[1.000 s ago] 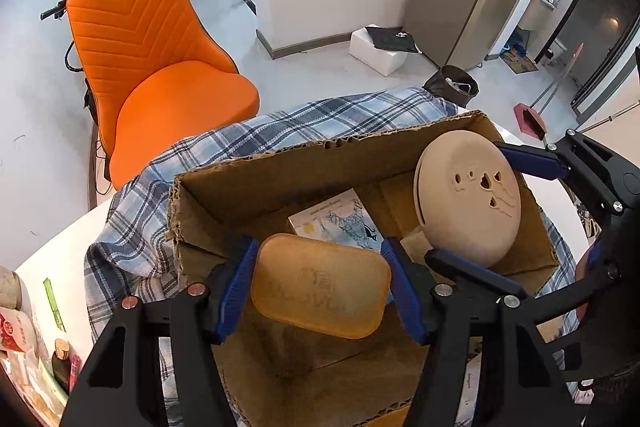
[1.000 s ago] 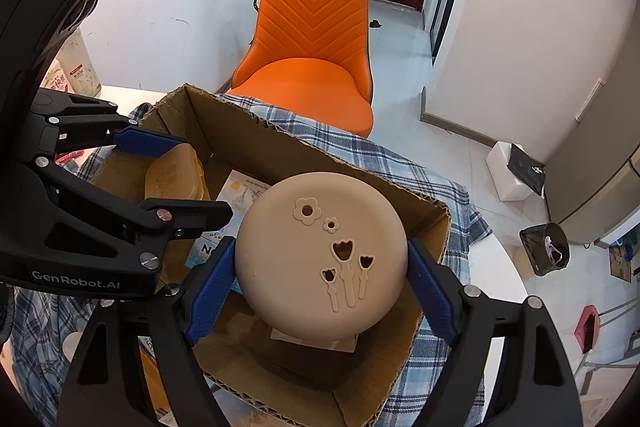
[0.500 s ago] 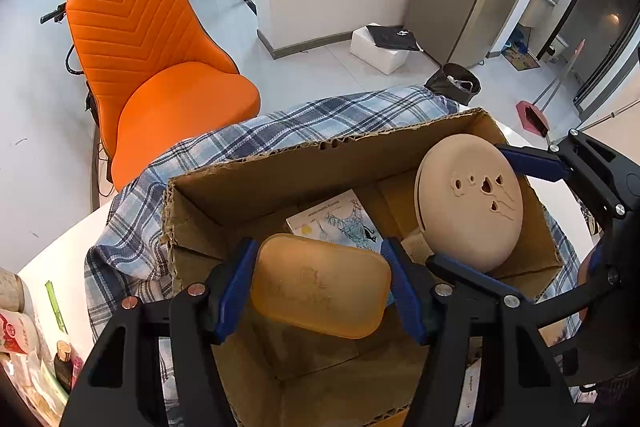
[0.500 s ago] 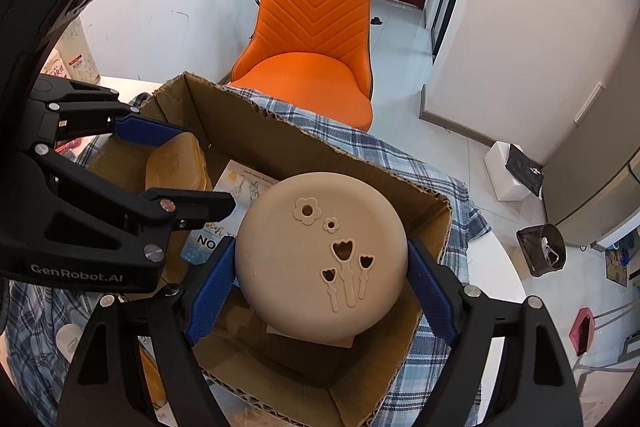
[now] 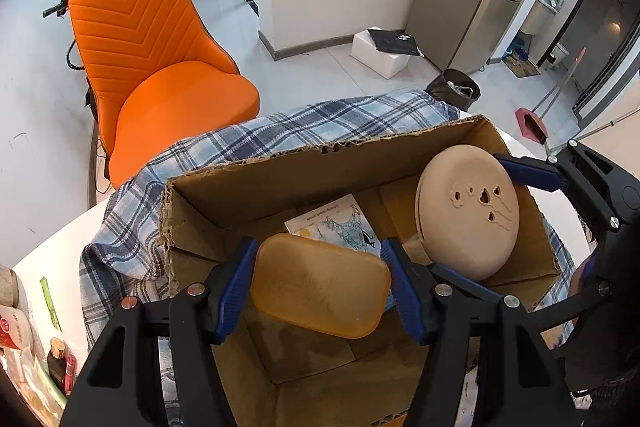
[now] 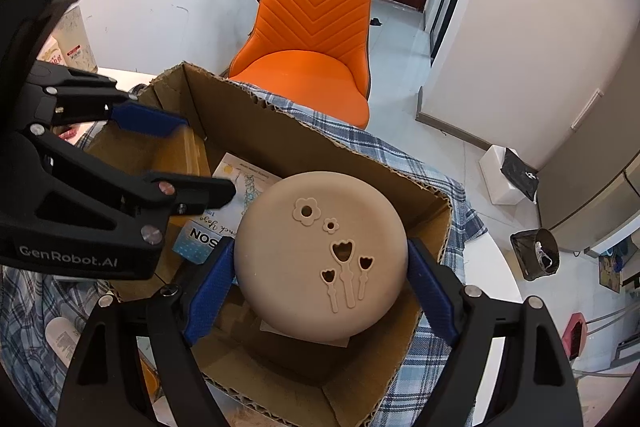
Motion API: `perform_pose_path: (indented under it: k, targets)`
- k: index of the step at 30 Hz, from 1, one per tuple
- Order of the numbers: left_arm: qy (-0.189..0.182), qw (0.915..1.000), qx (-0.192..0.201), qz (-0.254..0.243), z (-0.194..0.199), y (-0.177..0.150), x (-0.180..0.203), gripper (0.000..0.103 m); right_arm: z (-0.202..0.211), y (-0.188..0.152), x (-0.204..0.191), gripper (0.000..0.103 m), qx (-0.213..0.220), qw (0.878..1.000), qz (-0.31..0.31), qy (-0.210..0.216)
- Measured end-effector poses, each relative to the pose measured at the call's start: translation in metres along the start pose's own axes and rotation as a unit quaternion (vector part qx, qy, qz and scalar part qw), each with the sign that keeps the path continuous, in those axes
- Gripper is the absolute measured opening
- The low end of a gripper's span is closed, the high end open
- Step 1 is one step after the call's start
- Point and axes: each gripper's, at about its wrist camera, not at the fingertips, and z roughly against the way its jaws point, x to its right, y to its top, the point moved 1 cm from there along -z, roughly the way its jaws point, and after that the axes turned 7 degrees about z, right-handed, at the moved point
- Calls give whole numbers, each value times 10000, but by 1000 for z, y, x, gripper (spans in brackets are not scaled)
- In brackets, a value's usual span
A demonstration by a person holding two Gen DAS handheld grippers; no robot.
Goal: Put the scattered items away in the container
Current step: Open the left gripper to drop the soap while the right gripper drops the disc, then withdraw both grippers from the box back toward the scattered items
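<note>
Drop-off step, both hands loaded over the open brown cardboard box. Left gripper is clamped on a translucent amber rounded-rectangular plastic case, blue pads tight on its two short ends, held tilted just above the box's near-left part. Right gripper is clamped on a beige round domed disc with flower cut-outs, pads on opposite edges, held on edge over the far-right part of the box as the left camera shows it. Neither item rests on the box floor yet, as far as I can judge. Next move as I read it: lower each into the box and let the pads off, one at a time, since the two grippers sit close together and the left one's black finger reaches just beside the disc in the right view. Below the grippers, inside the box: a white illustrated leaflet and a small white-and-blue printed carton, so the landing spots are partly taken. Box sits on a blue-and-white plaid cloth over the white bench. Left of the left gripper, small bottles and packets at the bench edge, possibly yet to tidy. Beyond the box, an orange upholstered chair, clear of the work.
</note>
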Motion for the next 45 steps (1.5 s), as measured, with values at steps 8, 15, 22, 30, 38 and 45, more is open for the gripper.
perform_pose_path:
  k: [8,15,22,30,38,45]
  targets:
    - [-33,9999,137,-64,7,0,2,79,4,0,-1,87,41,10000,-29,-32]
    - [-72,9994,336,-13,21,-1,1,79,16,-3,2,89,146,9999,-77,14]
    - [-73,9990,432,-51,35,-5,3,79,31,-4,3,89,260,9996,-123,-79]
    - [-13,9985,545,-26,59,-12,2,79,54,-6,1,89,471,9988,-131,-70]
    - [-72,9982,595,-41,83,-29,6,79,81,-17,-23,89,616,9980,110,-72]
    - [-188,9979,594,-150,106,-70,2,79,102,-41,-44,89,789,9966,200,136]
